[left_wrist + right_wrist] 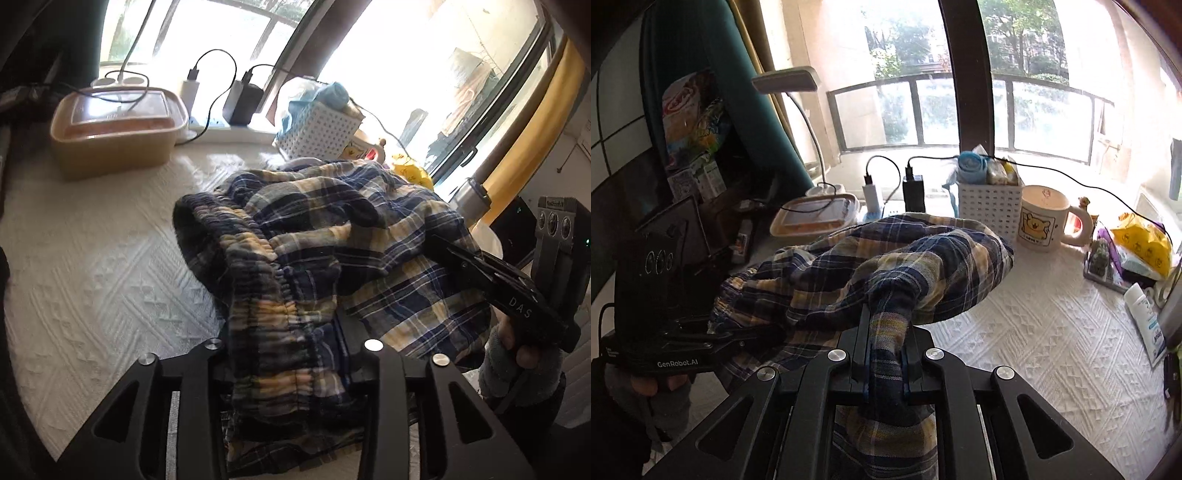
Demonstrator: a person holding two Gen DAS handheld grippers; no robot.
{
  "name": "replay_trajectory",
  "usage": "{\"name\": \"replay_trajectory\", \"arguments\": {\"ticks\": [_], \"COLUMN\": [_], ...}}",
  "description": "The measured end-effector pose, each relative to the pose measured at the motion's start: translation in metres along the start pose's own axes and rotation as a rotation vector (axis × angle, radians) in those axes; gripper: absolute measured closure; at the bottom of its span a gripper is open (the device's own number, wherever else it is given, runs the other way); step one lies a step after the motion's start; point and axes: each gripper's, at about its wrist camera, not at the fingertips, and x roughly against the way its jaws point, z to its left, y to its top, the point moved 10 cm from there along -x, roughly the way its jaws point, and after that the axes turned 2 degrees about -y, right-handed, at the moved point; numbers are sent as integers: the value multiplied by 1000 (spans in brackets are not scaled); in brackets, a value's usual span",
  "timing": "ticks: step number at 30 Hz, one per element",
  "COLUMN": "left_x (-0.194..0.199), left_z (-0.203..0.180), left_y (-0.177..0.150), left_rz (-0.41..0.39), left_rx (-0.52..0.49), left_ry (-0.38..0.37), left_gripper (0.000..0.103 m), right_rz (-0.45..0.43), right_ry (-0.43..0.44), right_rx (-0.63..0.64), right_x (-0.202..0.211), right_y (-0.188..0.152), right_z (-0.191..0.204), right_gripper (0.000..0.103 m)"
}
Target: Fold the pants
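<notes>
Blue, yellow and white plaid pants [332, 236] lie bunched on a white textured tablecloth [92, 277]. My left gripper [291, 354] is shut on the gathered elastic waistband [266, 295], which runs between its fingers. My right gripper [884, 332] is shut on a twisted bunch of the pants' fabric [886, 266], which rises in a hump in front of it. In the left wrist view the right gripper [439, 243] reaches into the cloth from the right. In the right wrist view the left gripper [746, 336] holds the pants' left edge.
A lidded beige food box [118, 129], chargers [243, 99] and a white perforated basket [321, 129] stand at the back by the window. A bear mug [1045, 218], a yellow bag [1141, 243] and a white tube [1145, 317] lie to the right.
</notes>
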Motion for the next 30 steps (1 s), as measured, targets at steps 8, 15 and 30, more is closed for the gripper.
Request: {"name": "replay_trajectory", "arguments": {"ticks": [8,15,30], "left_x": [-7,-24,-62], "left_z": [18,14,-24], "left_y": [-21,-26,-21], "left_rz": [29,67,119], "left_rx": [50,82,-3], "left_ry": [64,66,33], "left_gripper": [36,30,70], "right_rz": [109,145,132], "right_ry": [-66,-78,-41], "right_rx": [-111,-116,-168], "right_x": [-18,-28,-31], "right_y": [-65,-90,-97], "right_z": [-63,-69,-75], "right_gripper": [93,93,92]}}
